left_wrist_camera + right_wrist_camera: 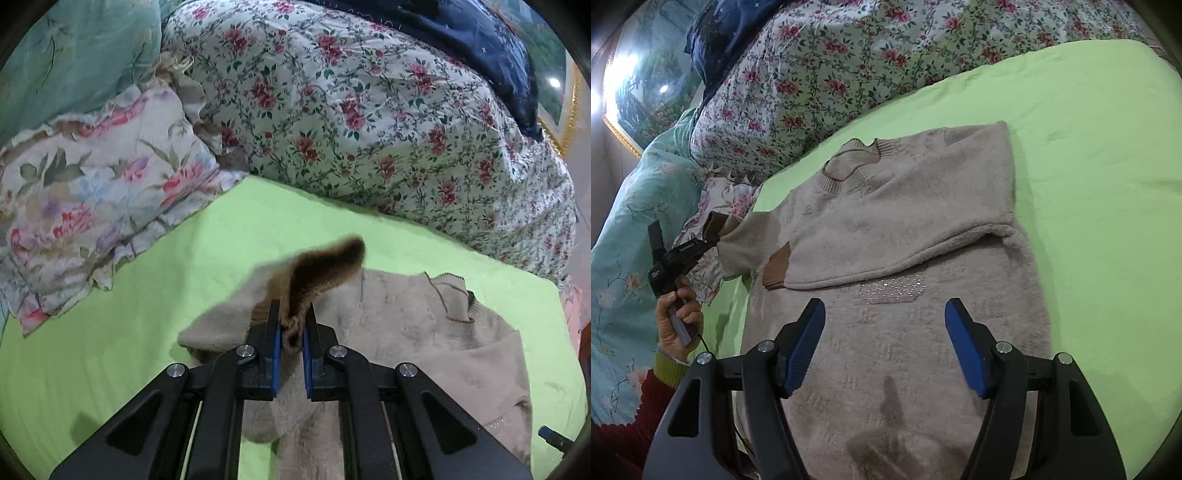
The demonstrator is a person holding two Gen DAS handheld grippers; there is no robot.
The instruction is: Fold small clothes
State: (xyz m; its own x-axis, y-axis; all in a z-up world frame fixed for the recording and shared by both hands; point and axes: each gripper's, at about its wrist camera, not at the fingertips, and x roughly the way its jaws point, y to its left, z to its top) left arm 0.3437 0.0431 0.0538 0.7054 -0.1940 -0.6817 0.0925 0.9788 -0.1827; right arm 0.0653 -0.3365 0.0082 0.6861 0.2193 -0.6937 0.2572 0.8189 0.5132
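Note:
A small beige knit sweater (905,332) with brown cuffs lies front up on the green sheet (1108,184). Its right sleeve (886,236) is folded across the chest, cuff (775,267) pointing left. My left gripper (292,314) is shut on the other sleeve's brown cuff (325,266) and holds it lifted at the sweater's left side; it also shows in the right wrist view (711,242). My right gripper (884,310) is open and empty, hovering over the sweater's lower body below a sequin patch (892,290).
A rose-print quilt (369,110) is bunched along the far side of the bed. A floral pillow (92,206) lies at the left, a teal quilt (624,258) and a navy cloth (480,44) beyond. The green sheet (110,350) is bare around the sweater.

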